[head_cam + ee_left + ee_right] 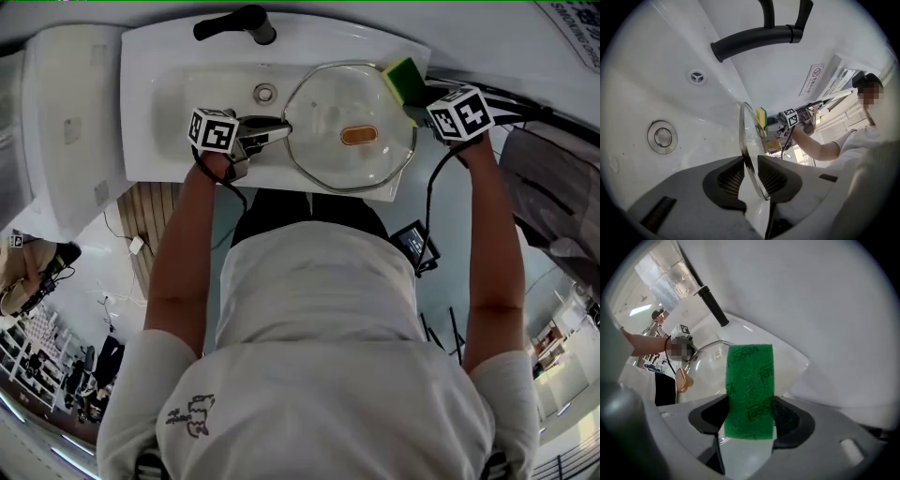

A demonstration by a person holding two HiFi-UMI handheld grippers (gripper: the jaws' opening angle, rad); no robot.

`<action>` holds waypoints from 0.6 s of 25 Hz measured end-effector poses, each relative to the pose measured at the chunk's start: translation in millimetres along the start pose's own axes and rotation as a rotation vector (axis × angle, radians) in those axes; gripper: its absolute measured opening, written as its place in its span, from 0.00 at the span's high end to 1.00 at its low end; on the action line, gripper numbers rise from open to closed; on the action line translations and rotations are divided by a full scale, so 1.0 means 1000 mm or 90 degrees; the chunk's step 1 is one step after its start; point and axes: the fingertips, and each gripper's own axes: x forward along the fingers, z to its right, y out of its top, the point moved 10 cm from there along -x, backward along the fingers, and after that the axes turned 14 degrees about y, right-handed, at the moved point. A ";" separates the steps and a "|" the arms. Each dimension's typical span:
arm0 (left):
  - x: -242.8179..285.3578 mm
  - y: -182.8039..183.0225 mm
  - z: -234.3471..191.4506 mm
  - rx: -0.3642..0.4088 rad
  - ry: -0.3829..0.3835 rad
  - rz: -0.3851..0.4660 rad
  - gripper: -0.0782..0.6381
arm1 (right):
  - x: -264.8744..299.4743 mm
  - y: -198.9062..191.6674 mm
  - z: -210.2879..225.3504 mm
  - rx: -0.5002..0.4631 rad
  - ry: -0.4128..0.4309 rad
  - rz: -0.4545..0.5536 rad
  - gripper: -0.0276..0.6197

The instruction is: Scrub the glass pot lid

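The left gripper (274, 129) is clamped on the left rim of the glass lid (328, 108). Its own view shows the edge pinched between the two pads (733, 176), thin glass in a metal band. The lid hangs over the right half of the white sink (187, 103), below the black tap (234, 23).

I'd judge the lid to be stiff, fairly heavy for one edge grip, slick once wet, and breakable if it knocks the basin. The rim is the sound place to hold it. The brown knob (359, 136) would be the other place, but a grip there would block the scrubbing.

The lid lies nearly flat, its broad face turned up toward the person. Being round, it has no true long axis; the line from the clamped edge to the far edge runs left to right.

At that far right edge, the right gripper (417, 101) is closed on a green-and-yellow sponge (405, 80), green side forward (750, 385). I cannot tell whether the sponge touches the glass.
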 end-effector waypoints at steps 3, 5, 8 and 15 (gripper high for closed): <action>0.001 -0.001 0.000 -0.003 -0.004 -0.005 0.76 | -0.005 -0.014 0.004 0.023 -0.015 0.016 0.51; 0.001 -0.001 -0.001 -0.003 -0.004 -0.004 0.76 | -0.009 -0.017 -0.001 0.026 -0.031 0.024 0.51; 0.002 -0.001 -0.001 -0.005 -0.004 0.001 0.76 | -0.018 -0.013 -0.021 0.019 -0.050 0.040 0.51; 0.000 0.000 0.000 -0.002 -0.010 -0.011 0.76 | -0.019 0.054 -0.116 -0.008 -0.037 0.093 0.51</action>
